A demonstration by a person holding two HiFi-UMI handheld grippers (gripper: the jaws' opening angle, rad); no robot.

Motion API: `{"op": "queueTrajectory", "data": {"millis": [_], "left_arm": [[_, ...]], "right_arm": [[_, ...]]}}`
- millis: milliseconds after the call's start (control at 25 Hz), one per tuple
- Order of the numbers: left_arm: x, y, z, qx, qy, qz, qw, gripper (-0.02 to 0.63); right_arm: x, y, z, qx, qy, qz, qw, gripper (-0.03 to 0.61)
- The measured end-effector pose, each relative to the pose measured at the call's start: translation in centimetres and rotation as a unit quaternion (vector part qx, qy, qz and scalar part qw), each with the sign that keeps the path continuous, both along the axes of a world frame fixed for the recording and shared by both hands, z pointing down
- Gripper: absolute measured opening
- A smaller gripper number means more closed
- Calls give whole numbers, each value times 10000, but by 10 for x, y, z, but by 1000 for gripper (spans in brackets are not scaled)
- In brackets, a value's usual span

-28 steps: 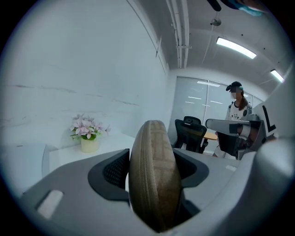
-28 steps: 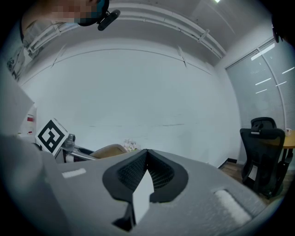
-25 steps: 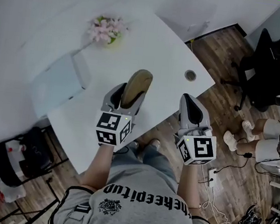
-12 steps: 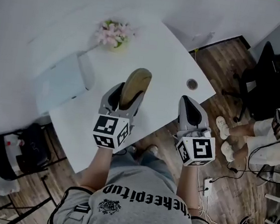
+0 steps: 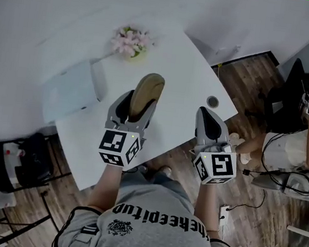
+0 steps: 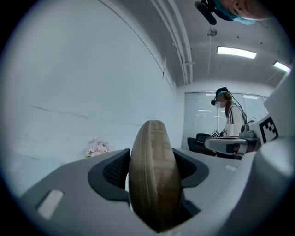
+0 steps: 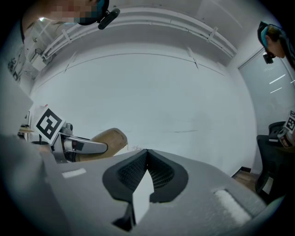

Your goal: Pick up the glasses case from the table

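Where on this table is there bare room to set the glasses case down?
The widest bare stretch of the white table lies between the flowers and the cable grommet. The near-left corner, in front of the pale flat object, is bare too. The far-left side, with the flowers and that object, is the crowded part.

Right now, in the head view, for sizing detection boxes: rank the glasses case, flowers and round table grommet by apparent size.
1. glasses case and flowers: about alike; the case is held nearer the camera, so unranked.
2. round table grommet: clearly smallest.
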State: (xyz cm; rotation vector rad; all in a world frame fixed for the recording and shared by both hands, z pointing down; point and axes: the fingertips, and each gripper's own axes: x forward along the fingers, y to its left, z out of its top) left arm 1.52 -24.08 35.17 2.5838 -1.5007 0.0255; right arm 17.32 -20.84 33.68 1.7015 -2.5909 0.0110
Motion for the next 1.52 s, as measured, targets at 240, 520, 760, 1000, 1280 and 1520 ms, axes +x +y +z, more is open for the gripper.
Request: {"op": "queueTrajectory", "data": {"millis": [240,520,760,1000,1280,1520], "left_arm": [[-4,0,-10,157,60,-147,9998,293],[-6,-2,-21,330,100,-307,9989,293],[-5,-4,-25,464,92,-402,9981,293],[-5,-7,-28,536,101,-470,9974,293],[-6,-7,-29,608,120,-514,9968,293],[-7,-7,-31,651,156,-517,9964,293]], "right_arm": [[0,-4,-4,57,-10,-89,9999,2],[4,-9,-8,100,-1,-141,9999,2],[9,-13,-8,124,-6,-154,9998,2],[12,-17,-9,106,9,-144,9998,2],[12,-18,-8,106,46,-146,9998,2],[10,-18,-9,122,66,-154,9998,2]]}}
